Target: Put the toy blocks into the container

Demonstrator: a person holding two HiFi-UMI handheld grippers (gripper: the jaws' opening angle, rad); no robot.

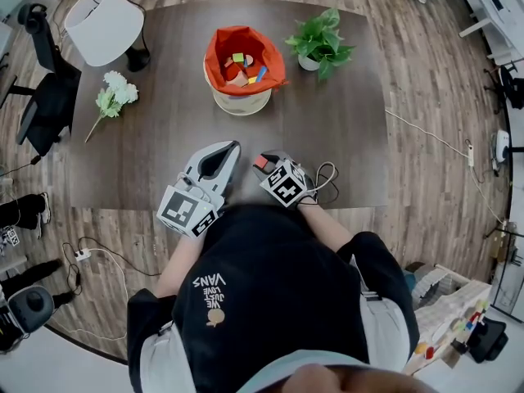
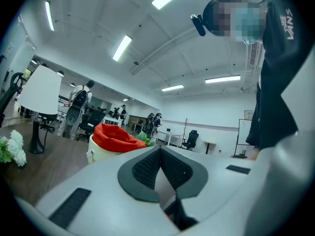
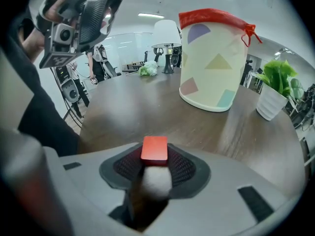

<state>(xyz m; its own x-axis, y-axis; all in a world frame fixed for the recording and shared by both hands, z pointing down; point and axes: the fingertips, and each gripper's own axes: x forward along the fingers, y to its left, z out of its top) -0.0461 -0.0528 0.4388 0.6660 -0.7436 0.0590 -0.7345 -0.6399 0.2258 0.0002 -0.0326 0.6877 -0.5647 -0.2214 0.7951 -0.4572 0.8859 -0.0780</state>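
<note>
The container (image 1: 214, 89), a pale bucket with a red liner, stands at the far middle of the dark table and holds several coloured blocks (image 1: 246, 65). In the right gripper view it (image 3: 211, 58) rises ahead and right of the jaws. My right gripper (image 1: 263, 161) sits low near the table's front edge, shut on a red block (image 3: 154, 148) held between its pads. My left gripper (image 1: 232, 146) is beside it on the left, shut with nothing in it. In its own view the left gripper (image 2: 160, 150) points toward the container (image 2: 113, 140).
A potted green plant (image 1: 319, 46) stands right of the container. A white lamp (image 1: 105, 24) is at the far left, and white flowers (image 1: 115, 95) lie on the table's left side. A black cable (image 1: 327, 174) loops by the right gripper. A chair (image 1: 45, 97) stands left of the table.
</note>
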